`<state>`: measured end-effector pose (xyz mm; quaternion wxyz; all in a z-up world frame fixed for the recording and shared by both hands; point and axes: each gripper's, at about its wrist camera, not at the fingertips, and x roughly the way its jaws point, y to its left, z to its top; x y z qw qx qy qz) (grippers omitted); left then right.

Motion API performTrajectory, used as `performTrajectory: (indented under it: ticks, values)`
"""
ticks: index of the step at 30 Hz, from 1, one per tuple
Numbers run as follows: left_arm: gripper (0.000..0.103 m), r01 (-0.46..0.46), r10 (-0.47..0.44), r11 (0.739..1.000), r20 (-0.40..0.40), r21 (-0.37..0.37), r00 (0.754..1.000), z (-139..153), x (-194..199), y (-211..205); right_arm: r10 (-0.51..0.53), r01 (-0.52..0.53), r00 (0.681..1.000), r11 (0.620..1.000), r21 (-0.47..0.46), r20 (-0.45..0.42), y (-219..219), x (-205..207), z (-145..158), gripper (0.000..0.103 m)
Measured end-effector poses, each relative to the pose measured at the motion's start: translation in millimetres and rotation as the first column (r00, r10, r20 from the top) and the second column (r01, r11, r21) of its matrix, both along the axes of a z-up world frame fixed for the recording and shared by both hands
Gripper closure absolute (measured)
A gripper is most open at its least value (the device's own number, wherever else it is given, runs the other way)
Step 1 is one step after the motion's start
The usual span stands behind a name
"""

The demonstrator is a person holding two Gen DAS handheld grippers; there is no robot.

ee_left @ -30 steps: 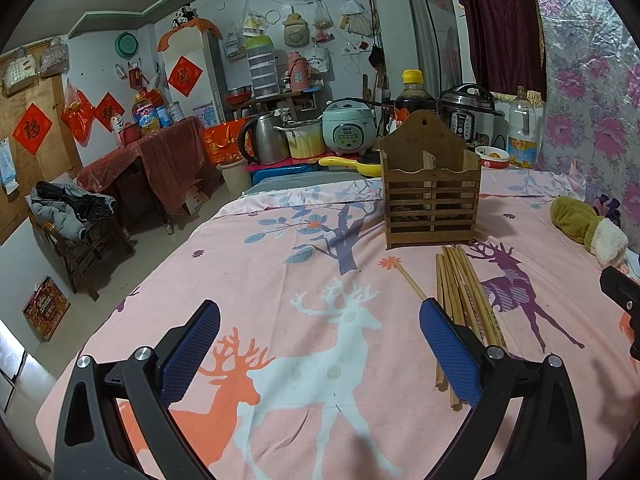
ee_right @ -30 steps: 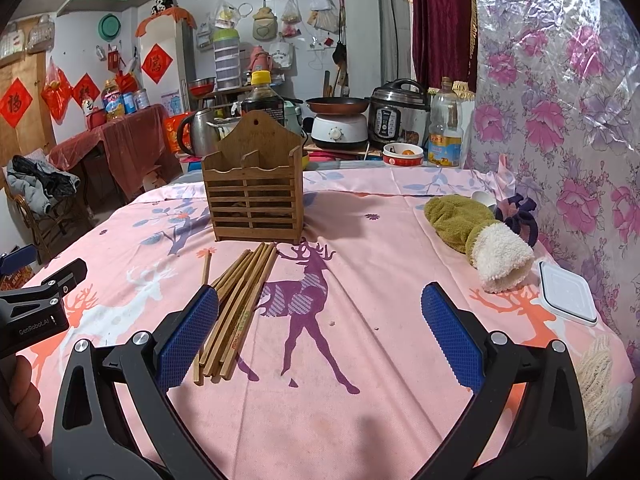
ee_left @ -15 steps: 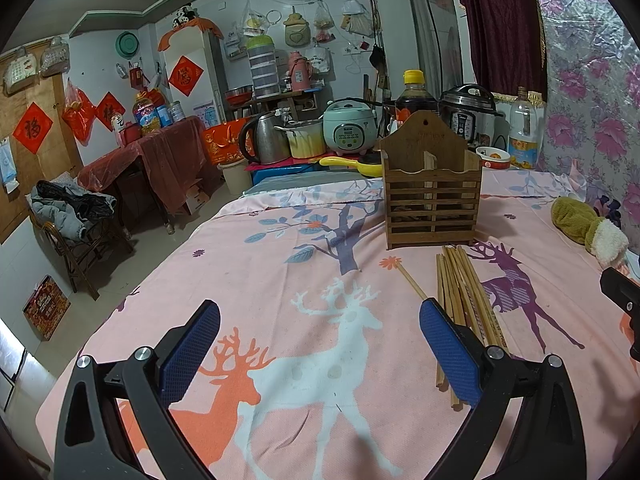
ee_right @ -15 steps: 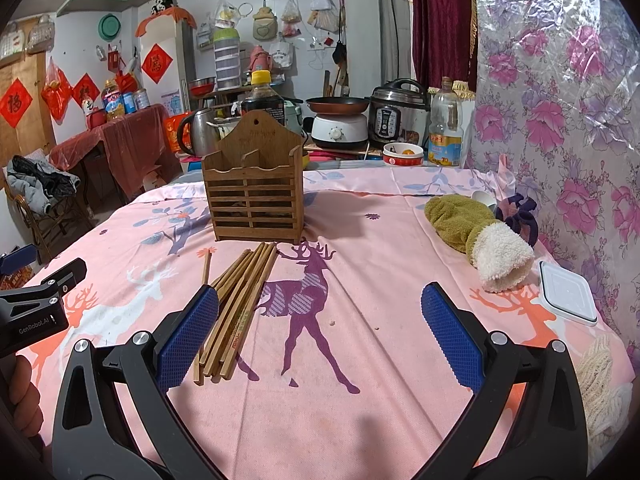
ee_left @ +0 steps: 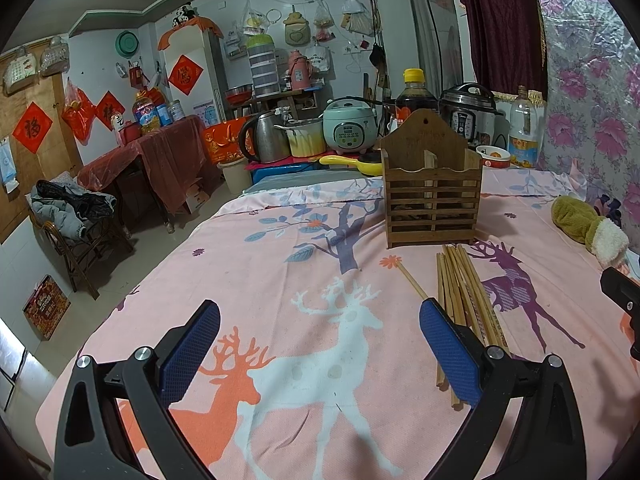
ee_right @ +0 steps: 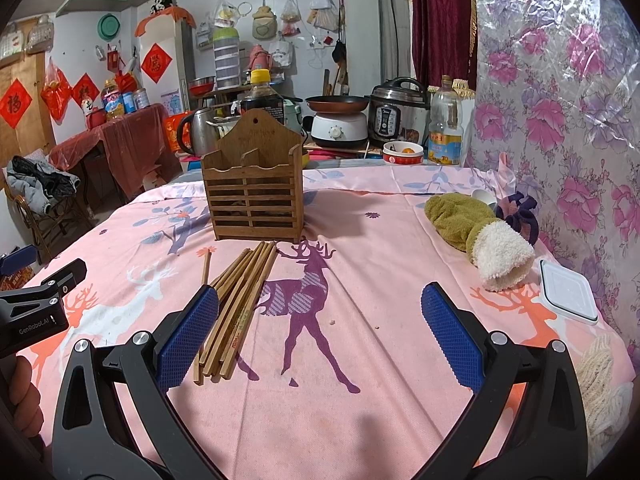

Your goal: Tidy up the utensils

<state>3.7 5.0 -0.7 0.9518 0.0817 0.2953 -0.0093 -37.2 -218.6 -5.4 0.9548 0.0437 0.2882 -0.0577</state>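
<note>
Both grippers low over the table, nothing held. Left gripper jaws wide apart, empty, over the white/orange deer print on the pink cloth. Right gripper also spread wide, empty, over the purple deer. Chopsticks lie loose in a bundle on the cloth, mid-table, fanned a bit, far ends just short of the holder; one stick sits apart on the left side of the bundle. In right wrist cam the bundle's near end is right beside the left pad, can't tell if touching. In left wrist cam same bundle runs behind the right pad. Holder is wood, slatted, upright, two compartments w/ a divider, far-center of table; contents not clear thru slats. Green mitt w/ white cuff far right, white lidded box near right edge. Person's hand grips the left unit at near left. Kitchen clutter (cookers, kettle, bottles) behind the table.
</note>
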Motion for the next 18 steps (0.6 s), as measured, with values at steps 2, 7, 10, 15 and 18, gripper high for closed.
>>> performTrajectory:
  ticks: [2,7,10,15,18]
  values:
    - [0.005,0.001,-0.001,1.000,0.000,0.000,1.000,0.1,0.1,0.1,0.000,0.000,1.000,1.000,-0.001,0.001,-0.4,0.1,0.0,0.005]
    - [0.005,0.000,0.000,1.000,-0.001,0.000,1.000,-0.1,0.2,0.0,-0.001,0.001,1.000,1.000,0.000,0.000,-0.2,0.2,0.1,0.005]
    - [0.005,-0.001,0.001,1.000,-0.002,-0.001,1.000,0.0,0.4,0.3,0.000,0.000,1.000,1.000,-0.001,-0.002,0.0,0.4,0.1,0.005]
    - [0.005,0.002,-0.002,1.000,-0.007,0.000,1.000,-2.0,-0.6,0.4,0.000,0.000,1.000,1.000,-0.001,0.000,-0.4,1.2,-0.1,0.005]
    - [0.005,0.002,-0.002,1.000,-0.018,0.003,1.000,-5.0,0.4,2.0,-0.002,0.002,1.000,1.000,-0.004,-0.003,0.1,1.6,-0.5,0.005]
